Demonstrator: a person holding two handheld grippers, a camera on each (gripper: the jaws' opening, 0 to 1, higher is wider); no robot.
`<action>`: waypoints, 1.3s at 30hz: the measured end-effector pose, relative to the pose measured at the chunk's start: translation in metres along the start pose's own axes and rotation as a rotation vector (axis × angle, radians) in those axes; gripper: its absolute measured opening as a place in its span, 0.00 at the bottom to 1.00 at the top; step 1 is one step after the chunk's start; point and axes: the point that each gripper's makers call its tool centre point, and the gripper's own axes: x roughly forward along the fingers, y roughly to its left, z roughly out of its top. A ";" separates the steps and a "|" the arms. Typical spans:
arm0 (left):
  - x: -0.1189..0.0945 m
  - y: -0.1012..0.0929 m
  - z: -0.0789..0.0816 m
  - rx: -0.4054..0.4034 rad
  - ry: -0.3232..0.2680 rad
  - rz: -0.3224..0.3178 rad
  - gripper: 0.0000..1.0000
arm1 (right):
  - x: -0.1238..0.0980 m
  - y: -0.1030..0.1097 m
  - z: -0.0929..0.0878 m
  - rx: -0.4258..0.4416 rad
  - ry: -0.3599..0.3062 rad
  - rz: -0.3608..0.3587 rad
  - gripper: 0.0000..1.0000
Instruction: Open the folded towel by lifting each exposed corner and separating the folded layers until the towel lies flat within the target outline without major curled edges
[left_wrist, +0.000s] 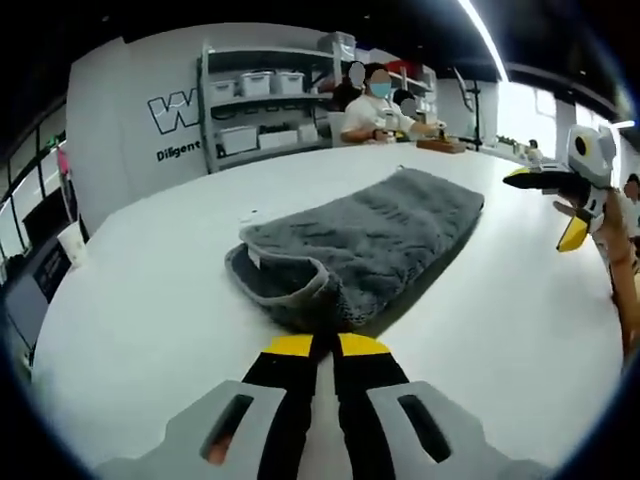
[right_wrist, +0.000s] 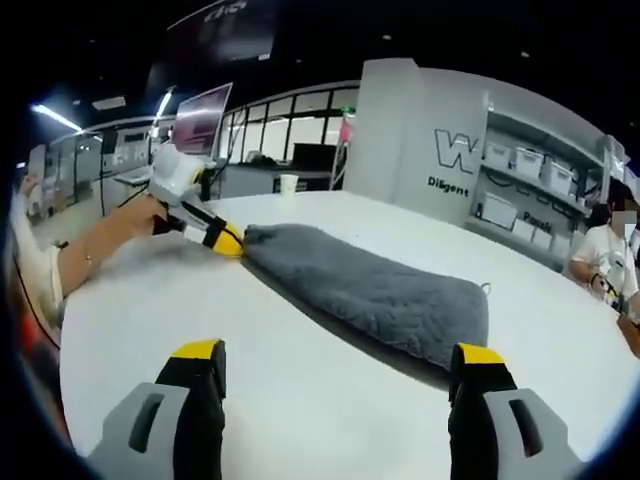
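Left tool (left_wrist: 326, 346) sits low on the white table (left_wrist: 150, 300), jaws pressed together right at the near edge of the towel (left_wrist: 370, 245); can't tell if any fabric is pinched. Right tool (right_wrist: 340, 362) hovers with jaws spread wide, well short of it. The towel is grey, fluffy, folded into a long strip with one corner curled up.

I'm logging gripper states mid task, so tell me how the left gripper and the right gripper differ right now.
The left gripper has its jaws closed together; the right gripper has its jaws spread wide apart. The left gripper sits at the gray towel, its tips at the near folded corner; the right gripper is apart from the towel, above bare white table. Both have black jaws with yellow tips.
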 end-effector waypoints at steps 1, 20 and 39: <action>-0.004 -0.001 0.004 0.003 -0.007 -0.003 0.14 | 0.000 0.000 0.000 0.003 -0.003 -0.003 0.92; -0.032 -0.022 0.031 -0.066 -0.098 -0.116 0.96 | 0.010 -0.006 -0.002 0.036 0.013 -0.033 0.91; -0.043 -0.023 0.025 -0.083 -0.106 -0.128 1.00 | 0.013 -0.011 -0.007 0.039 0.032 -0.058 0.88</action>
